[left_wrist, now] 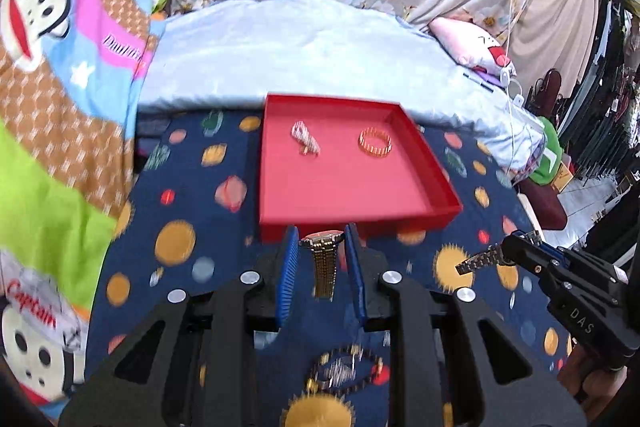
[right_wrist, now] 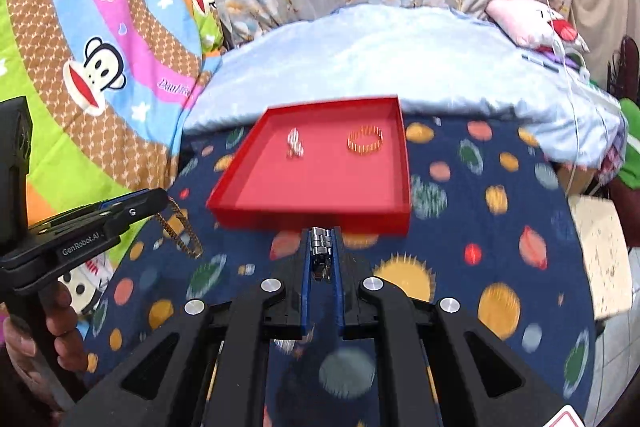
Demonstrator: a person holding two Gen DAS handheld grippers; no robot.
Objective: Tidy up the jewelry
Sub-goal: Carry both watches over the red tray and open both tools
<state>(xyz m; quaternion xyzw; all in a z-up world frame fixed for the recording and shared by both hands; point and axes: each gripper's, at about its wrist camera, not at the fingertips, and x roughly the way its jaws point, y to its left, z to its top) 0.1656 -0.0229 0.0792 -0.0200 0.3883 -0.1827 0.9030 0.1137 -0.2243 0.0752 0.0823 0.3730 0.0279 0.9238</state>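
With "DAS" showing on the right claw (left_wrist: 505,254) and "GenRobot.AI" on the left claw (left_wrist: 321,242), both are tilting downward just short of the red tray (right_wrist: 312,217), the left pinching a gold watch (left_wrist: 323,259), the right pressed together on a silver watch band (right_wrist: 321,247).

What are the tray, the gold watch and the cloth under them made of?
Tray: looks like matte red card or plastic, with thin, straight walls; can't tell which. Gold watch: likely polished gold-tone metal, its linked band glinting. Cloth: printed woven fabric, navy with planets, lying soft on the bed.
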